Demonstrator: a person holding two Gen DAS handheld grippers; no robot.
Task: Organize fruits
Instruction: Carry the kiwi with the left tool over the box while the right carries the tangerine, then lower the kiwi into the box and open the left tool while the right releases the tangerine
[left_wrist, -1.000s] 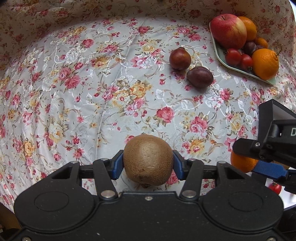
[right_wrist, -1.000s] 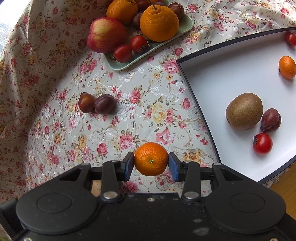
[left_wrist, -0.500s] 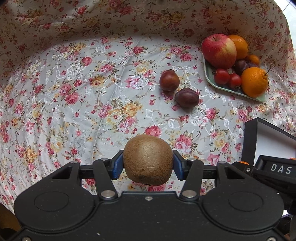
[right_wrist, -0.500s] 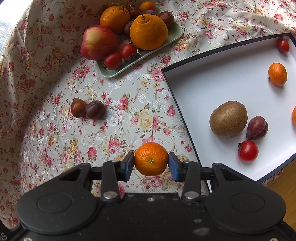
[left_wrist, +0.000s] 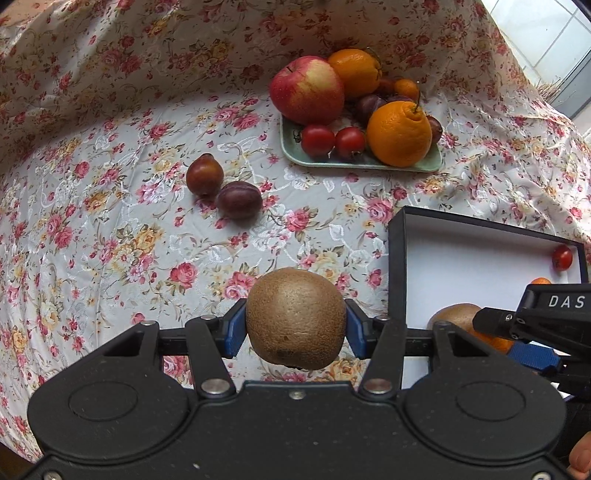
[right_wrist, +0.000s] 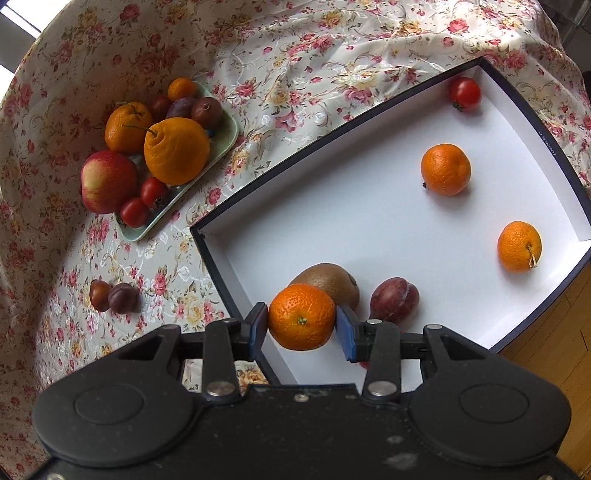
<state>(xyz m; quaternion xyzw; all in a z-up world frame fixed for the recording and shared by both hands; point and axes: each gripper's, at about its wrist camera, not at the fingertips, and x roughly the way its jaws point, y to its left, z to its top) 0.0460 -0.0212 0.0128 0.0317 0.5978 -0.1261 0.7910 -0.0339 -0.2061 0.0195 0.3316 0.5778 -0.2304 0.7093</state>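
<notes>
Both hand-held grippers, gripping kiwi (left_wrist: 295, 317) and mandarin (right_wrist: 301, 317), have shifted toward the box (right_wrist: 369, 229).

a: what does the left gripper (left_wrist: 295, 328) hold?
b: a brown kiwi (left_wrist: 295, 317), pinched between its blue pads over the floral cloth (left_wrist: 110, 221).
a: and farther off?
b: two dark plums (left_wrist: 225, 188) touching on the cloth, and a green plate (left_wrist: 291, 151) with an apple (left_wrist: 306, 90), oranges and small tomatoes.
a: to the right?
b: a white box (left_wrist: 461, 254) with a tomato in its corner; the right gripper (left_wrist: 532, 343) seems to hold something orange, mostly hidden.
</notes>
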